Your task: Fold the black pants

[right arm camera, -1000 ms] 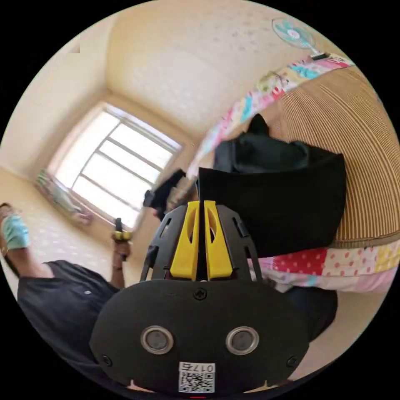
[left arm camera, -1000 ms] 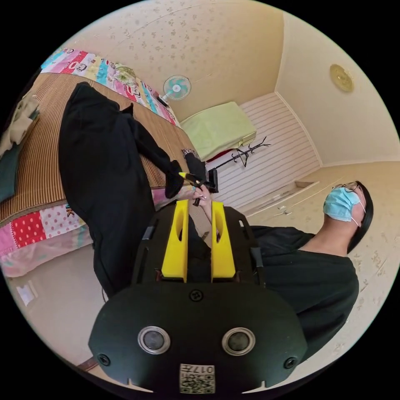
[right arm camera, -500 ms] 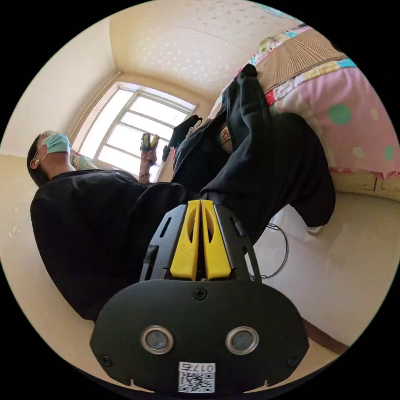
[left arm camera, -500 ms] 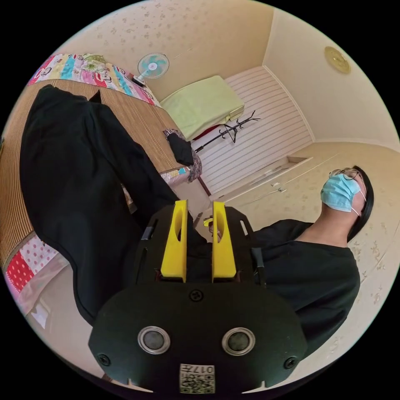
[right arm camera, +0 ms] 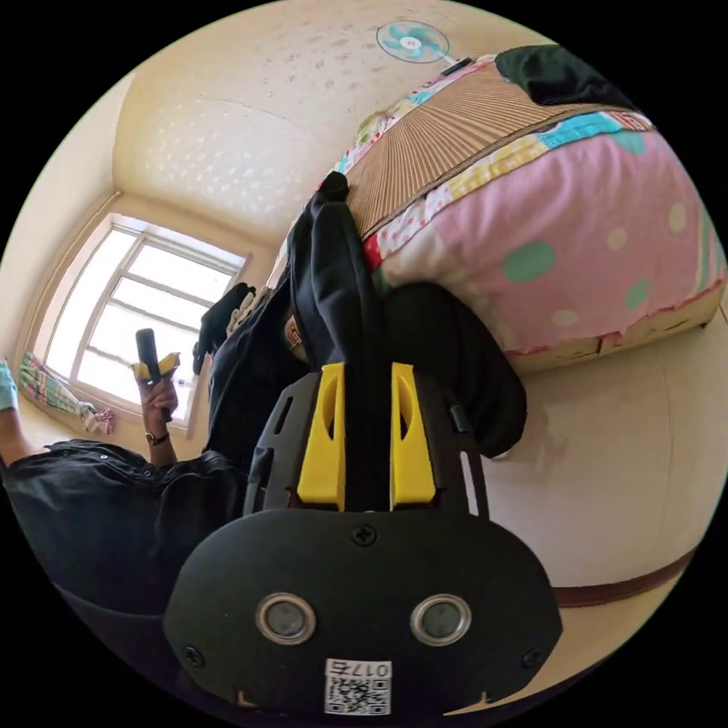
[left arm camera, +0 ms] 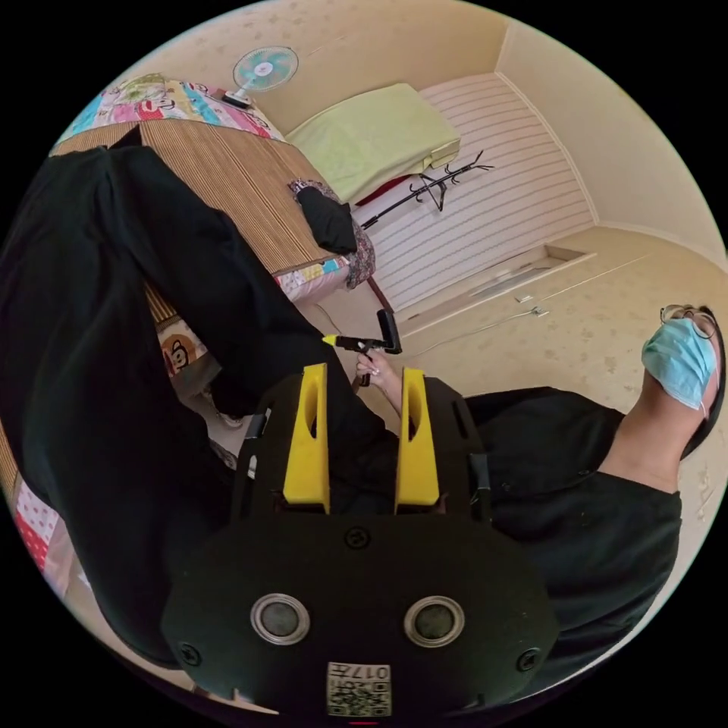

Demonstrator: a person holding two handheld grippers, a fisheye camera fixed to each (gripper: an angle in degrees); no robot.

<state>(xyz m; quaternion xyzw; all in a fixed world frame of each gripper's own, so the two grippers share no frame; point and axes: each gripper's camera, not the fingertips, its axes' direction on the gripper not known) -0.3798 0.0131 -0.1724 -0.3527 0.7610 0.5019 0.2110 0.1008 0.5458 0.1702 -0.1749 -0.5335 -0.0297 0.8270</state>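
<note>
Hanging off the edge of the bed [right arm camera: 576, 250], the black pants [left arm camera: 91, 364] spread as a large dark sheet, part still lying on the striped mat [left arm camera: 235, 182] and the rest drooping past the patchwork quilt toward the floor [right arm camera: 629, 470]. In the left gripper view the left gripper [left arm camera: 361, 379] has its yellow jaws standing apart with black cloth running between them; whether they press on it cannot be told. In the right gripper view the right gripper [right arm camera: 367, 375] likewise shows jaws parted, a fold of the pants passing through the gap, grip uncertain. A person in a black top [left arm camera: 576, 485] stands beside the bed. Another dark garment [left arm camera: 327, 220] lies near the mat's far corner. A small fan [left arm camera: 264, 70] is fixed to the wall.
</note>
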